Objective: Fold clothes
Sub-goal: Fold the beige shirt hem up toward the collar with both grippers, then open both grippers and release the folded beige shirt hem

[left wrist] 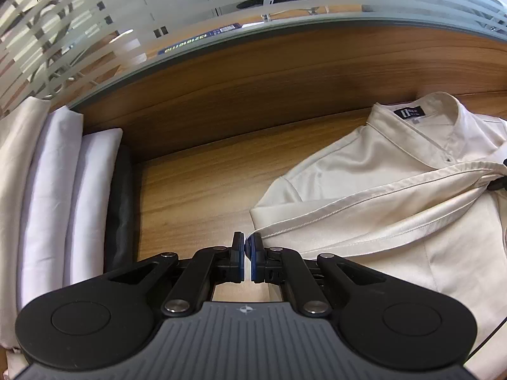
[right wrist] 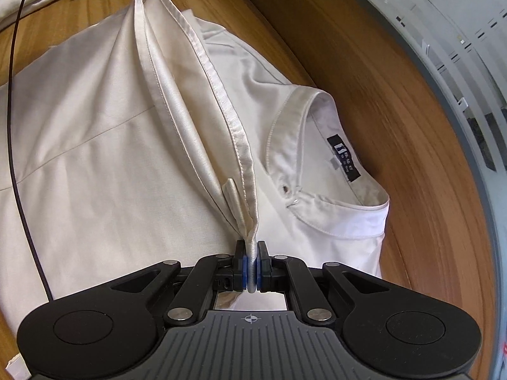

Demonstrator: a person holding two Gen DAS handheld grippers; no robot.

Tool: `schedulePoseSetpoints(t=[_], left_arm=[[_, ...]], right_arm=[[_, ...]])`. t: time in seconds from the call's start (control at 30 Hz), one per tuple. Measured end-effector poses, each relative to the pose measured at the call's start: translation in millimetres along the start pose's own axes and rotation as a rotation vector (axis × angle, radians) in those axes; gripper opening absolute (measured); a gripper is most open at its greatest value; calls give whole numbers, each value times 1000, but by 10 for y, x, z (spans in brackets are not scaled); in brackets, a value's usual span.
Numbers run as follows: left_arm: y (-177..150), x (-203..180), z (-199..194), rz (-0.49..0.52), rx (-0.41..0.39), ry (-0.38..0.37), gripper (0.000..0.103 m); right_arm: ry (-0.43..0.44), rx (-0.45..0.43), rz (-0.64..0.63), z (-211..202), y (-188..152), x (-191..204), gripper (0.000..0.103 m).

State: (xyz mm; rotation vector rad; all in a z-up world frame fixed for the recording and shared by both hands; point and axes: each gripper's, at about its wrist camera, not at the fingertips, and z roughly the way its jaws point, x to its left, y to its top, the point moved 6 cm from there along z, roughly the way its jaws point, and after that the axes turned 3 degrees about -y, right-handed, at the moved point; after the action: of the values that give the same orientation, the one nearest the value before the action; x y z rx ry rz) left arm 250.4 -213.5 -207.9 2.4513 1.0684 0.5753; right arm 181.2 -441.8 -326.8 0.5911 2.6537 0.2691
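Both claws, left (left wrist: 247,247) and right (right wrist: 252,253), pinch the cream shirt's (right wrist: 95,158) hem taut above the table (left wrist: 196,183).

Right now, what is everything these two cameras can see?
Shirt: one, cream, spread on the table, hem edge lifted and stretched between both tongs.
Neck label: one, dark, inside the collar.
Folded clothes: a stack, white and cream with one dark piece, at the left of the left view.
Table: one, brown wood grain, under everything.
Glass partition: one, frosted stripes, behind the table.
Cable: one, dark, across the shirt's left side.
Left tongs: black with blue pads, pinching the hem.
Right tongs: same, pinching the hem.
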Motion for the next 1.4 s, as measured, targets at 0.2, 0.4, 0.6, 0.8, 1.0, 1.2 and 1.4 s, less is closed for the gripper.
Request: schedulePoseSetpoints(t=[0.2,0.4,0.6,0.8,1.0,1.2,1.4], left_arm=[[139,16,132,-6,-15,2,4],[253,12,223,0,-29,9,4],[342,68,304,0,-41,37,4],[370,136,365,-14,-39,45,4],[311,172,222,-40,-59,18,4],[167,178,-143,-55,-86,-28,14],[-63,200,-574,-74,-91,-81,16]], right_arm=[[-1,-1,11,93,47,-165,7],[-5,-3,13,166,60,-282,7],[0,-2,8,225,85,-340,7],[4,-2,10,269,107,-395,8],[9,-35,86,189,116,-511,21],[38,-99,238,-193,50,-649,34],[69,-144,333,-668,-150,-567,34]])
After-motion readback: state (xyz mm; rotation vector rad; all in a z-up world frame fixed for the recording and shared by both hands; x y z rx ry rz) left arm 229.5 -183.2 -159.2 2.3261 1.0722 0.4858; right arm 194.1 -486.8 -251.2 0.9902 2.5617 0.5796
